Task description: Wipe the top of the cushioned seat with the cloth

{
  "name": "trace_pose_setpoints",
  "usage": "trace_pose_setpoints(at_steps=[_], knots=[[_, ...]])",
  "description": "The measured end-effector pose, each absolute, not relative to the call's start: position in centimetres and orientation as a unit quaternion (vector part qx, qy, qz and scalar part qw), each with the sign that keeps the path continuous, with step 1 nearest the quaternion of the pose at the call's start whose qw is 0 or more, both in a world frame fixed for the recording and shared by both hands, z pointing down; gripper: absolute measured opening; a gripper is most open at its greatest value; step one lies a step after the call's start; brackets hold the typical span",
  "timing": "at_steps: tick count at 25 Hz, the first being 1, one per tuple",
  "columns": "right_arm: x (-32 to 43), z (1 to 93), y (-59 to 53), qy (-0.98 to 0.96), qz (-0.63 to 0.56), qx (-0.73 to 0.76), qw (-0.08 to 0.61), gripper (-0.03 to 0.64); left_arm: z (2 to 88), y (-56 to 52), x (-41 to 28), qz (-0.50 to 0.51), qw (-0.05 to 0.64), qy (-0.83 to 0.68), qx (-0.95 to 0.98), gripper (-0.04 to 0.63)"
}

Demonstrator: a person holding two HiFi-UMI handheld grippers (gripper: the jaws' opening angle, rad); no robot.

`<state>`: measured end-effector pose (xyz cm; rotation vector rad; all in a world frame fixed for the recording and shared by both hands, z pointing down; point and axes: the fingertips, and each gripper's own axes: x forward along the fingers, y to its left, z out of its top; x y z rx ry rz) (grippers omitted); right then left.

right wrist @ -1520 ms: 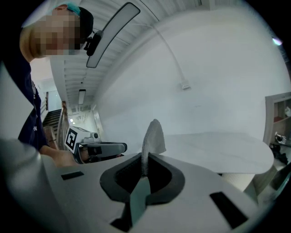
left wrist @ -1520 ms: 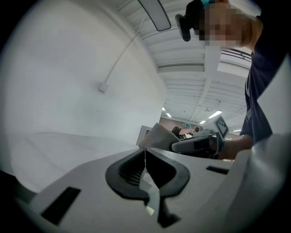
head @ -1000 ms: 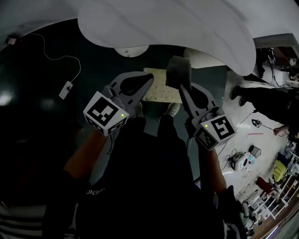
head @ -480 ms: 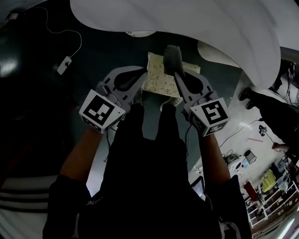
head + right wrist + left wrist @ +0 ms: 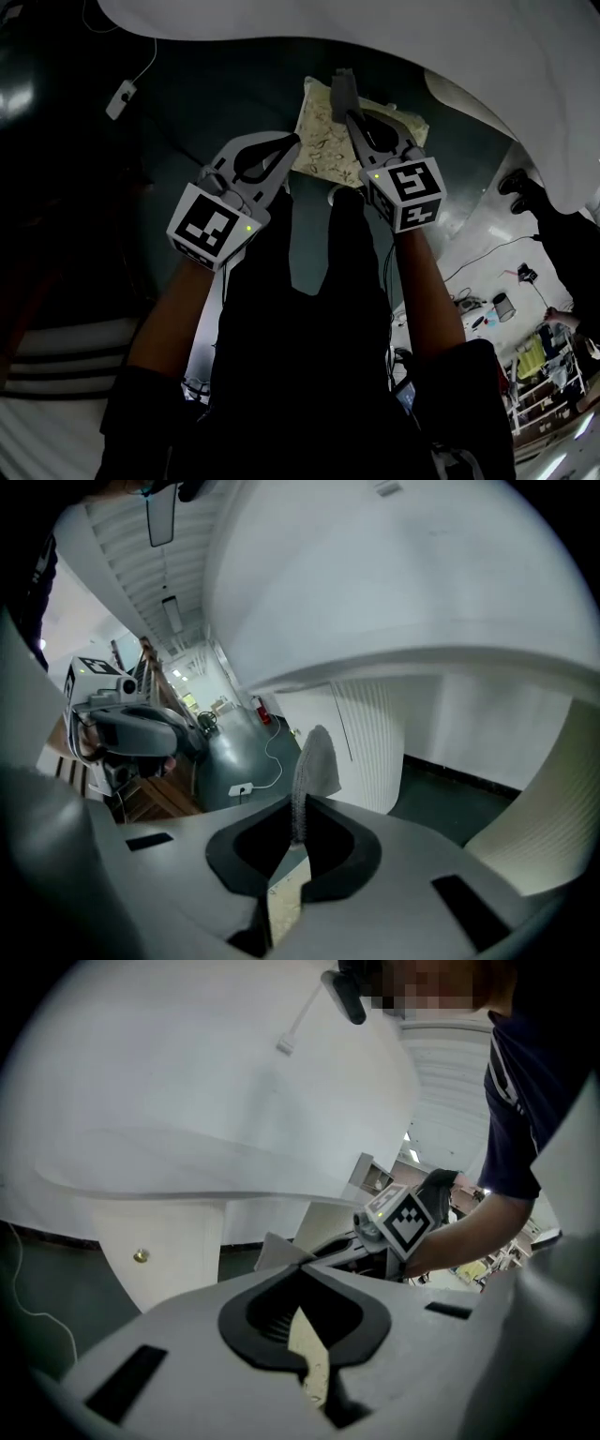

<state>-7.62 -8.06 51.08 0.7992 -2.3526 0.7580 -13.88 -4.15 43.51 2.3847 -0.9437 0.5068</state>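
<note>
Below, cushioned seat [image 5: 323, 148] on dark floor [image 5: 216, 103].

place: workshop or lab | cues: dark painted floor [image 5: 216, 103]; loose power adapter [image 5: 120, 97]; cluttered shelves [image 5: 539, 375]

I'm looking steeply down through the head camera, sitting well above and behind both tools, so the left gripper [image 5: 296, 141] and right gripper [image 5: 343, 98] are pointing away from me toward the cushioned seat [image 5: 319, 155]. The left gripper camera is riding close behind its own jaws, facing along them and picking up the right gripper [image 5: 306, 1254] just off to its right. The right gripper camera is riding equally close, catching the left gripper [image 5: 178, 741] off to its left. All three views are sharing the seat below the jaw tips and the cloth [image 5: 314, 761]
</note>
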Motion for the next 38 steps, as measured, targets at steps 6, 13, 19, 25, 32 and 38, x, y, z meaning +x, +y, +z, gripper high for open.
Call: trace_pose_setpoints(at_steps=[6, 13, 19, 25, 32, 38], knots=[[-9.4, 60.0, -8.3, -0.855, 0.318, 0.278, 0.301, 0.034, 50.0, -4.8, -15.4, 0.2, 0.296, -0.35, 0.866, 0.008], [-12.9, 65.6, -8.7, -0.852, 0.341, 0.255, 0.303, 0.034, 54.3, -5.4, -17.4, 0.205, 0.317, -0.352, 0.856, 0.008], [-14.6, 70.6, -7.6, -0.829, 0.379, 0.258, 0.32, 0.034, 57.1, -4.8, -18.1, 0.209, 0.335, -0.348, 0.85, 0.008], [-11.3, 73.8, -7.2, -0.798, 0.401, 0.292, 0.342, 0.034, 58.2, -4.4, -16.2, 0.207, 0.339, -0.33, 0.856, 0.008], [-5.3, 74.5, -7.8, -0.78, 0.407, 0.316, 0.356, 0.034, 58.3, -5.8, -11.8, 0.215, 0.34, -0.31, 0.861, 0.008], [-0.7, 74.6, -7.6, -0.769, 0.414, 0.336, 0.353, 0.034, 58.2, -6.2, -7.4, 0.224, 0.33, -0.282, 0.873, 0.006]])
